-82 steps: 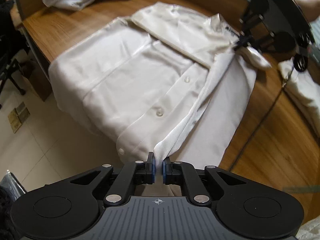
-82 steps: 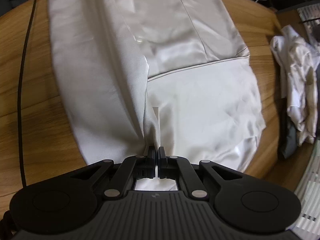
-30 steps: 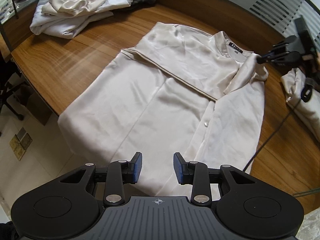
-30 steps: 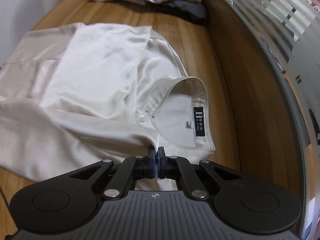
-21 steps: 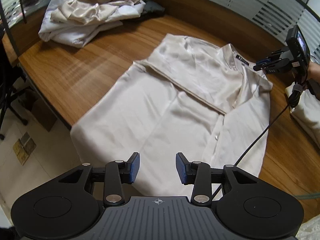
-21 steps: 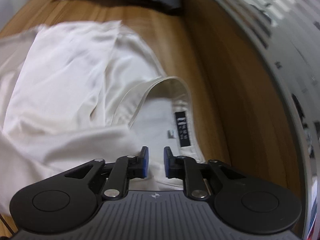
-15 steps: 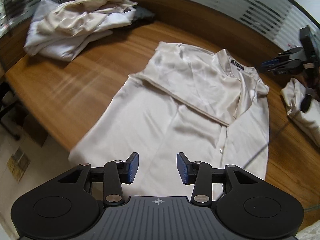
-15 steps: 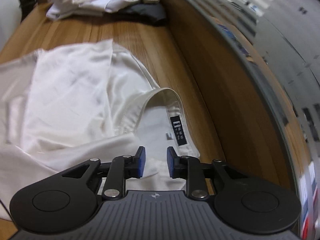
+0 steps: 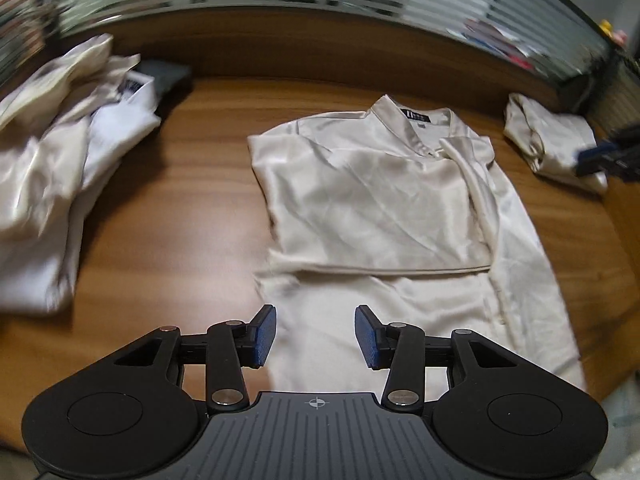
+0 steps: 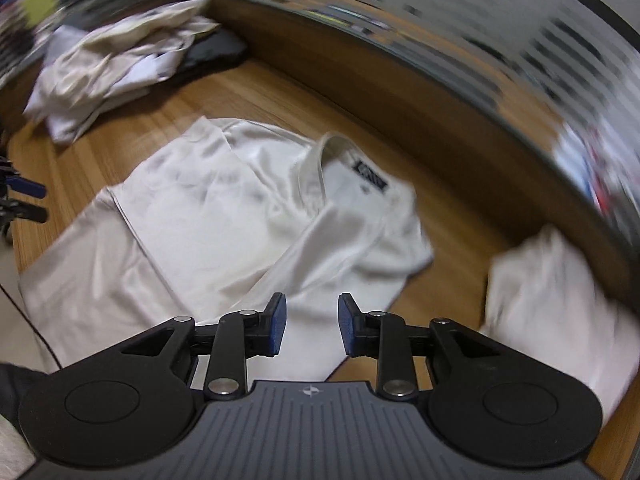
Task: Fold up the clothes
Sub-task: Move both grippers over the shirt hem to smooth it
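You have one cream satin button shirt [image 9: 384, 216] lying flat mid-counter [image 9: 192, 200], one rumpled clothes heap [image 9: 52, 168] at nine o'clock and one folded cream garment [image 9: 552, 148] at two, while both your left gripper [image 9: 315, 336] and right gripper [image 10: 311, 329], which pinched cloth earlier, now have fingers parted and empty, the right's having just been opening, with bare wood either side.

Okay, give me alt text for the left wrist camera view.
A cream satin shirt lies partly folded on a brown wooden table, collar away from the camera. The left tool hangs open above its hem, holding nothing; a heap of pale clothes lies left.
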The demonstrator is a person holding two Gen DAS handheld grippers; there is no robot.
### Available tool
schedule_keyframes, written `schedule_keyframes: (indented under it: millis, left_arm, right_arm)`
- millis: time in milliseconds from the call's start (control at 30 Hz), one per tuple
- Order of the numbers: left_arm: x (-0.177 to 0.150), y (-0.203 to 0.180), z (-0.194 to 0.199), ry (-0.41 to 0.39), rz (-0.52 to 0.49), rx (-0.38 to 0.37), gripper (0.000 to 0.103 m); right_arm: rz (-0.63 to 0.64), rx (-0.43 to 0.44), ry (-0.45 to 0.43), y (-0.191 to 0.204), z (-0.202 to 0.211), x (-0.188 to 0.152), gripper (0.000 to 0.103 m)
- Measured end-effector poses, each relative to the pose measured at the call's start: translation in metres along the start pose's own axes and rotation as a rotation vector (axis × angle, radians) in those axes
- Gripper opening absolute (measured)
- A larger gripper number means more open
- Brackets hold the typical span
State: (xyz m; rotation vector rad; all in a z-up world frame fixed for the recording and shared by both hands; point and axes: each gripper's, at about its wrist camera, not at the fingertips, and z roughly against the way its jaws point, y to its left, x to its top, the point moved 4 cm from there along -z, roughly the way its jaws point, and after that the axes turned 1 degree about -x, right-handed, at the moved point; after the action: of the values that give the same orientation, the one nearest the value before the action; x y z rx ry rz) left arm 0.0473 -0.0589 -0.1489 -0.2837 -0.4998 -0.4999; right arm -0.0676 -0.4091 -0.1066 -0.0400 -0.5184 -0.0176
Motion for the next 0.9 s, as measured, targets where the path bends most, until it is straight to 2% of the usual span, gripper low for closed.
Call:
schedule_keyframes:
  millis: [167,333,533,700,900]
  left_arm:
    - [0.031,0.037,-0.020,0.025,0.001,-0.044,0.047]
    - [0.060,0.062,-0.042,0.035,-0.002,-0.036,0.047]
    - [0.094,0.078,-0.067,0.055,-0.018,-0.080,0.047]
    - [0.118,0.084,-0.093,0.087,-0.083,-0.121,0.047]
    - [0.138,0.080,-0.124,0.125,-0.256,-0.166,0.047]
  right_arm:
    - [-0.206,-0.041,0.000,0.038,0.027,-0.040,0.039]
    - [-0.310,-0.094,-0.040,0.078,0.038,-0.063,0.044]
    - [-0.433,-0.182,-0.074,0.127,0.038,-0.079,0.044]
    - [-0.552,-0.265,-0.086,0.168,0.030,-0.087,0.044]
    - [-0.721,-0.361,-0.089,0.224,0.011,-0.089,0.045]
